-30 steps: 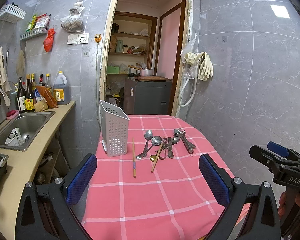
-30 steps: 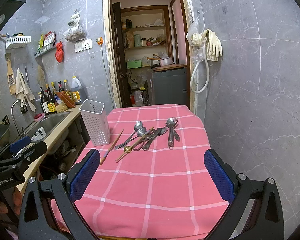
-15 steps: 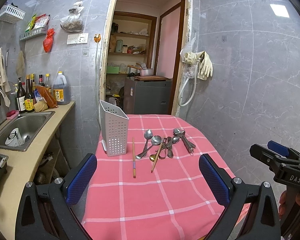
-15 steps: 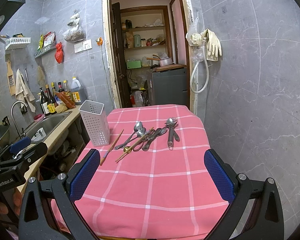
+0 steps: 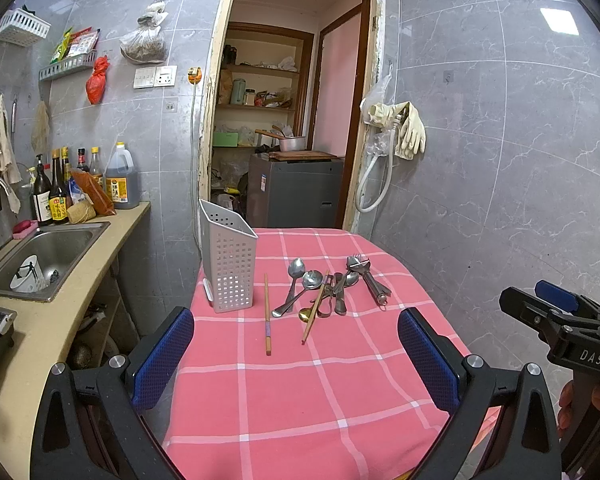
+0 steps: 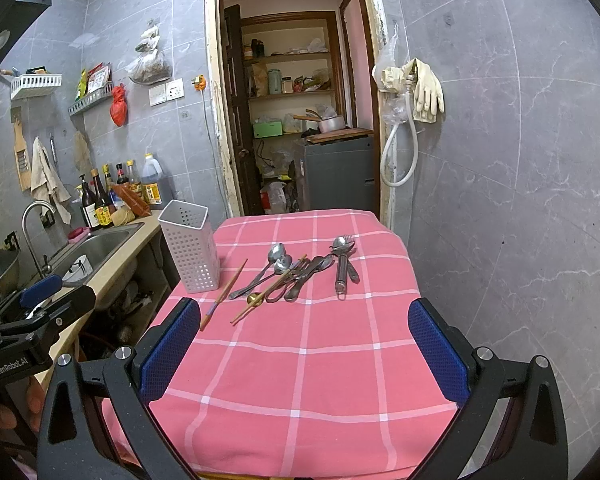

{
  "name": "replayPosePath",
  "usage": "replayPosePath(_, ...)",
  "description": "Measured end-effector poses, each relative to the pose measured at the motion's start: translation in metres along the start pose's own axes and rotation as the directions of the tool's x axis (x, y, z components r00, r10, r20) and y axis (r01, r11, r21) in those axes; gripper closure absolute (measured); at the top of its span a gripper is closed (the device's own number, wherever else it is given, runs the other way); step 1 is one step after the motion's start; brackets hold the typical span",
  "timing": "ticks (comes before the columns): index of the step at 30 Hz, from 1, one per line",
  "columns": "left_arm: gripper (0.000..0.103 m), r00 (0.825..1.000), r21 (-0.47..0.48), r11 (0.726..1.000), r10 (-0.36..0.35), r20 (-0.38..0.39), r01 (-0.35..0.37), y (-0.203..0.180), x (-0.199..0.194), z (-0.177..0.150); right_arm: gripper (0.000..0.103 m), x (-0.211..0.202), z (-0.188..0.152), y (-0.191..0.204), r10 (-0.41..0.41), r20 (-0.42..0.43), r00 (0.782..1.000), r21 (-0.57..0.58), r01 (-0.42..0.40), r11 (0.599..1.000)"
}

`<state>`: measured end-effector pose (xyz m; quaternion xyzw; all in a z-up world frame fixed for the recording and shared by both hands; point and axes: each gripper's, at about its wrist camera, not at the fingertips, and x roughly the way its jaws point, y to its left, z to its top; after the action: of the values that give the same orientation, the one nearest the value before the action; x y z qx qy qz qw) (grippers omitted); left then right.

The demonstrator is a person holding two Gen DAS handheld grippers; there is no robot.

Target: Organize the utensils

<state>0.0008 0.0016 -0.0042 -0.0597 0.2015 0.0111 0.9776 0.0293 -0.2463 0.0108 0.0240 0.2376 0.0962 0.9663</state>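
I have both grippers spread wide and empty, the left gripper and right gripper hovering at the near end of the desk. The utensils lie loose in a tangle beside the white perforated holder, one chopstick apart. I'd take that stray chopstick first, pinching mid-shaft. The pile overlaps, so I can't count pieces, and the holder's inside is hidden.
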Motion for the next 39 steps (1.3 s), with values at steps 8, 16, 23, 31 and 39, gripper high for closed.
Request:
replayPosePath(8, 0.000, 1.000, -0.001, 1.000, 0.000, -0.001, 0.000, -0.001, 0.000, 0.000, 0.001, 0.002, -0.001, 0.000, 0.001, -0.001, 1.000, -0.001, -0.001, 1.000)
replayPosePath(16, 0.000, 1.000, -0.005, 1.000, 0.003, -0.003, -0.004, 0.002, 0.005, -0.009, 0.001, -0.003, 0.001, 0.002, -0.031, 0.022, 0.999, 0.003, 0.031, 1.000)
replayPosePath(23, 0.000, 1.000, -0.009, 1.000, -0.003, 0.015, 0.003, 0.004, 0.012, -0.005, 0.001, 0.001, 0.007, 0.001, -0.036, 0.046, 0.998, 0.007, 0.035, 0.999)
replayPosePath(31, 0.000, 0.999, 0.003, 1.000, -0.011, 0.043, 0.011, 0.000, 0.028, 0.015, 0.001, 0.012, 0.026, 0.001, -0.039, 0.081, 0.996, -0.006, 0.040, 0.999)
replayPosePath(39, 0.000, 0.998, 0.016, 1.000, -0.013, 0.063, 0.012, -0.008, 0.059, 0.038, 0.001, 0.047, 0.055, -0.010, -0.024, 0.100, 0.995, -0.023, 0.026, 0.999)
